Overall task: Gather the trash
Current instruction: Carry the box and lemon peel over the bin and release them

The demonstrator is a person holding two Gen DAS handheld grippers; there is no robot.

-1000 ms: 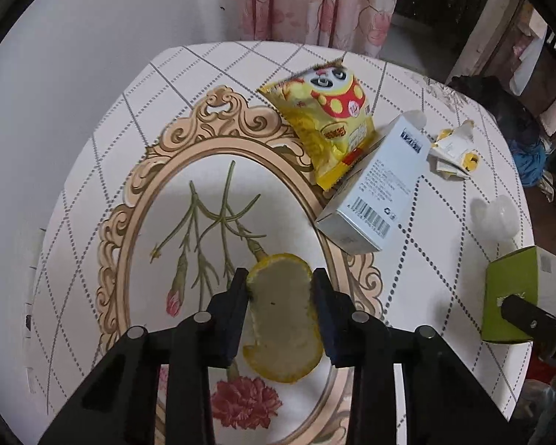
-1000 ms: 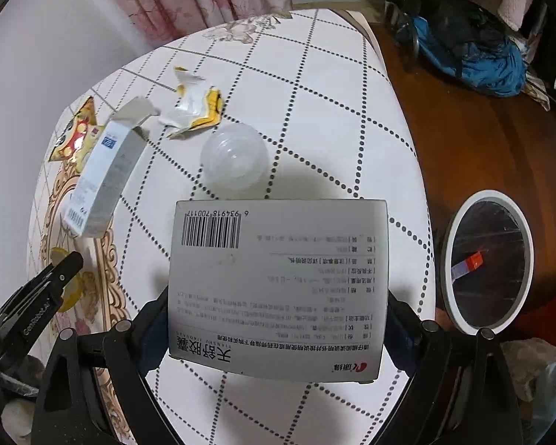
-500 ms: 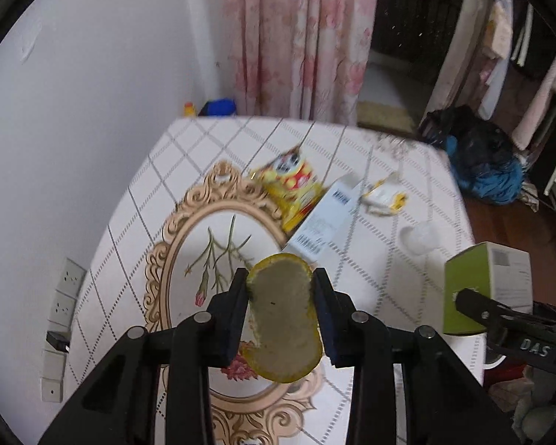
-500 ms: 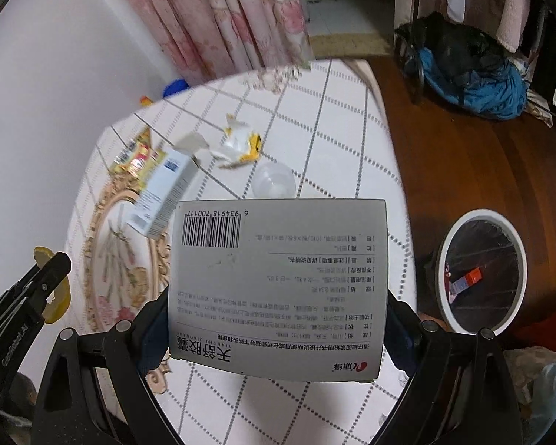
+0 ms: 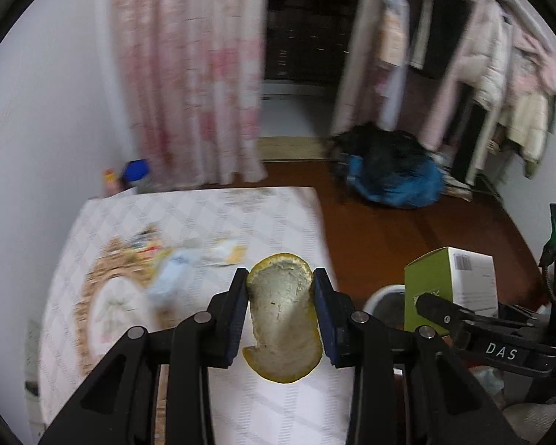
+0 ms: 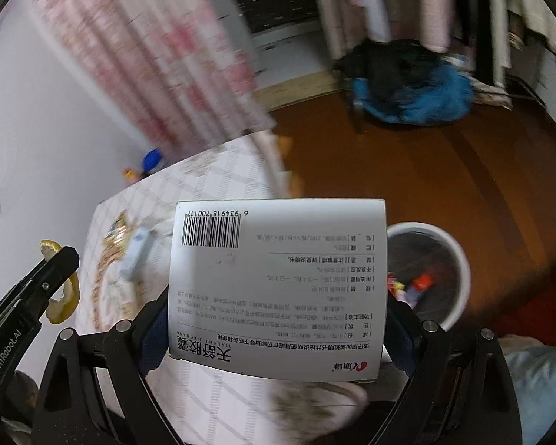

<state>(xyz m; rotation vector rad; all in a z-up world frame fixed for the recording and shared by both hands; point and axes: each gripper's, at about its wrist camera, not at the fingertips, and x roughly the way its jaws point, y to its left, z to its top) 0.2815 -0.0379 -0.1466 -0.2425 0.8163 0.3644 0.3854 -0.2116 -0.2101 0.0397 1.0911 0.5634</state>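
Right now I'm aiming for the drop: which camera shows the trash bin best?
The right wrist view: the trash bin shows its open mouth with litter inside. The left wrist view shows only part of its rim, behind the left gripper.

Pink floral curtain (image 5: 189,74) — blue bundle (image 5: 393,181) on floor.

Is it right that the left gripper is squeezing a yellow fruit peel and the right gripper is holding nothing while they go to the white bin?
Not quite. The right gripper is not empty: the right wrist view shows it shut on a white medicine box with a barcode. The rest holds: the left gripper squeezes the yellow fruit peel, and the white bin sits on the floor ahead.
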